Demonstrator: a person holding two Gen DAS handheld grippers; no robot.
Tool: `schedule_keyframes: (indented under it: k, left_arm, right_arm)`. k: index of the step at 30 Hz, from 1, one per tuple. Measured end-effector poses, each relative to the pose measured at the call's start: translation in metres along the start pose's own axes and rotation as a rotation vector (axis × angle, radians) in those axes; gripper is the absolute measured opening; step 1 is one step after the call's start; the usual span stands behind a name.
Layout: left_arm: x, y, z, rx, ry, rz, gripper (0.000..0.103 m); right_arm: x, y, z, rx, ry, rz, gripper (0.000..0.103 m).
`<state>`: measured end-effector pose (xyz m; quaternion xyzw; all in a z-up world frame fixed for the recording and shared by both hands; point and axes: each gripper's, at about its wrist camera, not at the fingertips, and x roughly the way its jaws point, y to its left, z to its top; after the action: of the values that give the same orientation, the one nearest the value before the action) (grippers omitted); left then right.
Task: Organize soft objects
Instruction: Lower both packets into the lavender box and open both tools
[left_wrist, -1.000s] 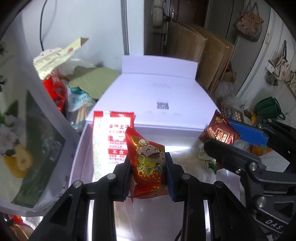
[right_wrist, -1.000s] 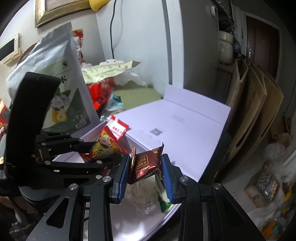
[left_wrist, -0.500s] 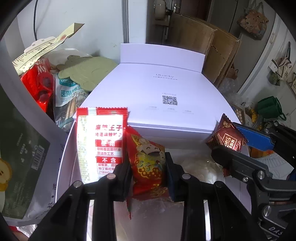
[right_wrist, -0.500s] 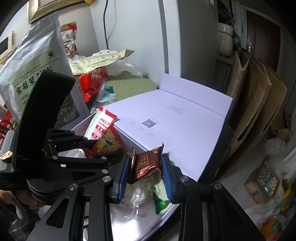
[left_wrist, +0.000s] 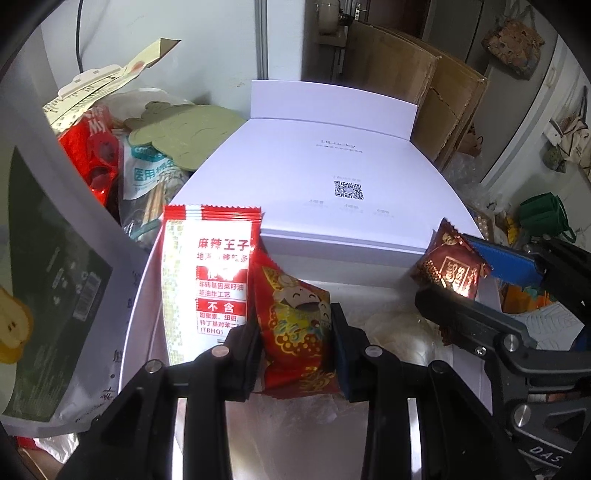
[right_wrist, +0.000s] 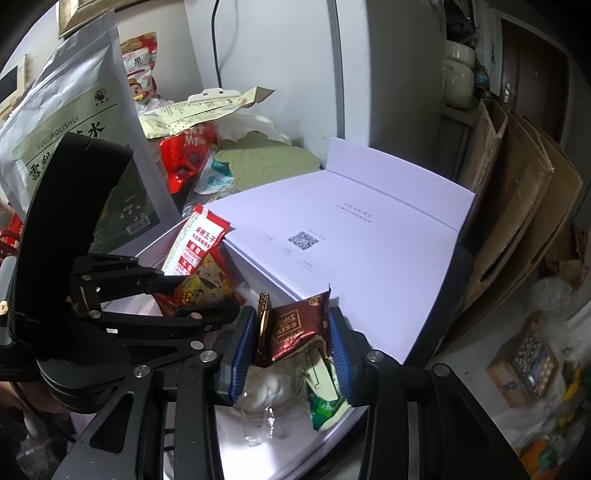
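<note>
- The shiny red candy packet with a smiling cartoon face (left_wrist: 295, 325) sits between the two black fingers of the left gripper (left_wrist: 295, 350); the gripper is clamped on it and holds it over the open white box (left_wrist: 136, 295); the same packet (right_wrist: 201, 290) shows in the right view, poking out past the left gripper (right_wrist: 184, 299).
- A tall red and white snack packet with printed letters (left_wrist: 207, 280) stands just beside the red candy packet, touching its left side; it leans on the inner wall of the box.
- The dark red foil chocolate packet with gold edges (right_wrist: 295, 328) is between the blue pads (right_wrist: 240, 350) of the right gripper (right_wrist: 291, 350); the jaws have just been opening a little, yet the pads are touching the packet's sides and it hangs there; in the left view this packet (left_wrist: 450, 269) is off to the right, with the right gripper (left_wrist: 476, 273) on it.
- Below the chocolate packet, inside the box, lie a green and white wrapper (right_wrist: 325, 398) and some clear crinkly plastic (right_wrist: 266, 387).
- The flat white lid with a small square code (left_wrist: 347, 188) lies behind the box.
- To the left stands a big grey and green pouch with a pear picture (left_wrist: 44, 280); near it are a red bag (left_wrist: 92, 155) and a pale green flat cardboard shape (left_wrist: 184, 133).
- Brown cardboard sheets (left_wrist: 424, 88) lean on the wall behind.
</note>
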<state>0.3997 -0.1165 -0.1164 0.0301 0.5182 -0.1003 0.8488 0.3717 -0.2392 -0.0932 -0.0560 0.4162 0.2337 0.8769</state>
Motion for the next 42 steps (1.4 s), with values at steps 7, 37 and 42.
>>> schedule_keyframes:
  k: [7, 37, 42]
  left_arm:
    - [-0.015, -0.003, 0.0, -0.007, -0.014, 0.027, 0.034]
    - [-0.148, 0.003, -0.008, -0.024, -0.294, 0.08, 0.077]
    - [-0.184, 0.003, -0.016, -0.021, -0.356, 0.076, 0.077]
  right_arm:
    - [-0.015, 0.001, 0.001, -0.015, -0.018, -0.036, 0.047]
    - [-0.113, 0.021, 0.021, -0.002, -0.185, -0.117, 0.062]
    - [-0.142, 0.031, 0.025, 0.001, -0.231, -0.114, 0.062]
